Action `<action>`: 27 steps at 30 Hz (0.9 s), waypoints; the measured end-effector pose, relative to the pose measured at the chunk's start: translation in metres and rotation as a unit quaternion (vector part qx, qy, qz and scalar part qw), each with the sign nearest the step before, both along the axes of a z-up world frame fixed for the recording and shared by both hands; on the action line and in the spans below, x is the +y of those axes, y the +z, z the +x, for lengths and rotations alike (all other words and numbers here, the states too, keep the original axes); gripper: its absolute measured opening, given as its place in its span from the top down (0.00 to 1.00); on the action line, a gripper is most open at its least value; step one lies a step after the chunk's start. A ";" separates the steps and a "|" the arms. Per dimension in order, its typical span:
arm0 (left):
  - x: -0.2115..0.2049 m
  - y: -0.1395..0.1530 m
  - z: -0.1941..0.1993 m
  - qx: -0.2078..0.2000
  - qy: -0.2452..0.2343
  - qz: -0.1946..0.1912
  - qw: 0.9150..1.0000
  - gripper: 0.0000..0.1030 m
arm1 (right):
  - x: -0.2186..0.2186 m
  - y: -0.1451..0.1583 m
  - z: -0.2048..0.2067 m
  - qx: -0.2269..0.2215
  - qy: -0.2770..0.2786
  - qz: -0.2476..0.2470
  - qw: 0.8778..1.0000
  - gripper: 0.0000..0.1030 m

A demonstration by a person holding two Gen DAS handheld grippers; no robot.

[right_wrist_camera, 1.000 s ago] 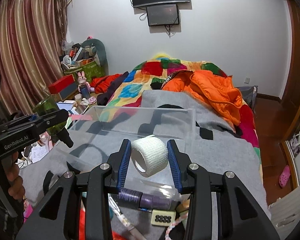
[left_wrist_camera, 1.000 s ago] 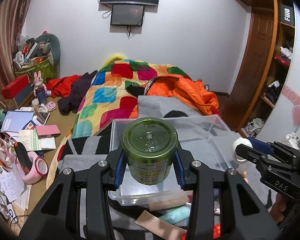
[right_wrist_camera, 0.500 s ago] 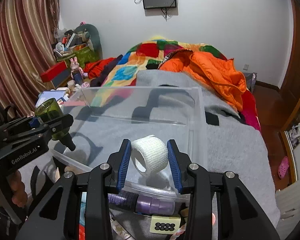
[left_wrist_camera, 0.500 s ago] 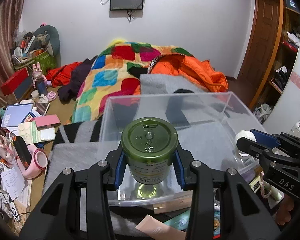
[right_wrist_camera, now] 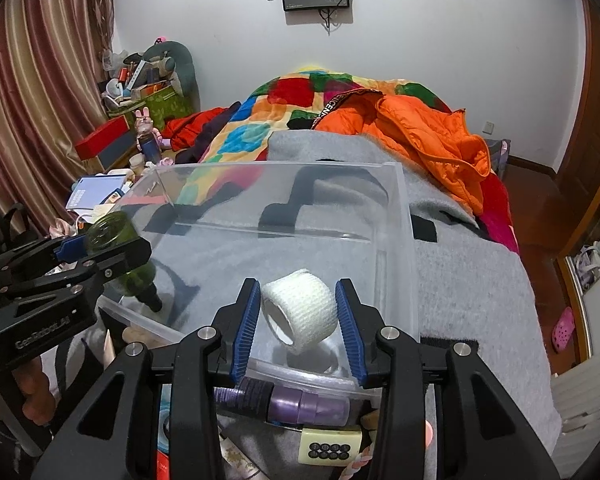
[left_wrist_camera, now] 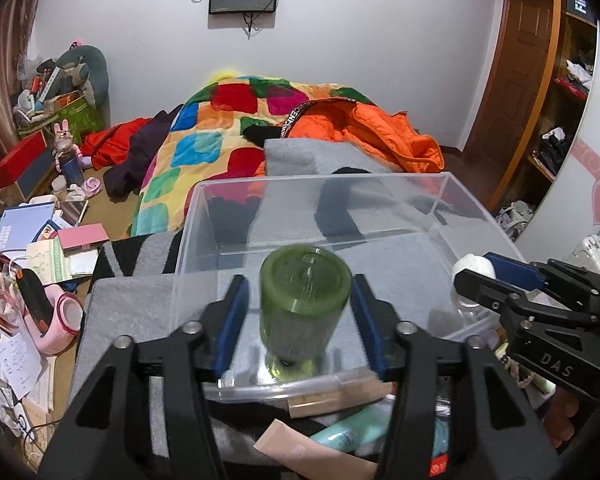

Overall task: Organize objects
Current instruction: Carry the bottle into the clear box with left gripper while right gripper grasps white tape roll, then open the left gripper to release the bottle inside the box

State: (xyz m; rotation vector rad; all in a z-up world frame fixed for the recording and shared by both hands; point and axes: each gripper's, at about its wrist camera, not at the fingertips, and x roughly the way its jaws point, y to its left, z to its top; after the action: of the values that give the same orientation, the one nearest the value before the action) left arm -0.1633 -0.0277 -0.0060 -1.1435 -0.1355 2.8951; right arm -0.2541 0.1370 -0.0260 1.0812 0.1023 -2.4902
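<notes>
The left tongs (left_wrist_camera: 298, 316) have just been opening: their blue pads now stand clear on both sides of the green jar (left_wrist_camera: 304, 300), which shows blurred between them, inside the clear plastic box (left_wrist_camera: 476, 216) near its front left corner. The right tongs (right_wrist_camera: 298, 320) pinch the white tape roll (right_wrist_camera: 300, 310) just above the box's floor at its front right. The box rests on a grey blanket (right_wrist_camera: 472, 280) on the bed.

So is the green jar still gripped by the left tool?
No, released: the left tool has just been opening, with gaps either side of the green jar, inside the clear bin.
</notes>
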 end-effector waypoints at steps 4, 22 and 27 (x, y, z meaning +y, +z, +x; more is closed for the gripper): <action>0.004 0.009 0.009 0.014 -0.003 -0.005 1.000 0.37 | 0.002 0.004 0.006 0.009 -0.004 0.001 1.000 0.54; 0.012 0.018 0.069 0.016 -0.026 0.003 1.000 0.12 | 0.027 0.018 0.075 0.041 0.016 0.006 0.999 0.27; 0.016 -0.002 0.086 -0.015 -0.034 0.003 0.999 0.12 | 0.040 0.000 0.097 0.019 0.035 0.016 0.999 0.27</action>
State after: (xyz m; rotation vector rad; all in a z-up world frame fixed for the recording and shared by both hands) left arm -0.0770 -0.0113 -0.0080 -1.1665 -0.1048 2.8173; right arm -0.1574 0.1773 -0.0260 1.0244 0.1896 -2.4552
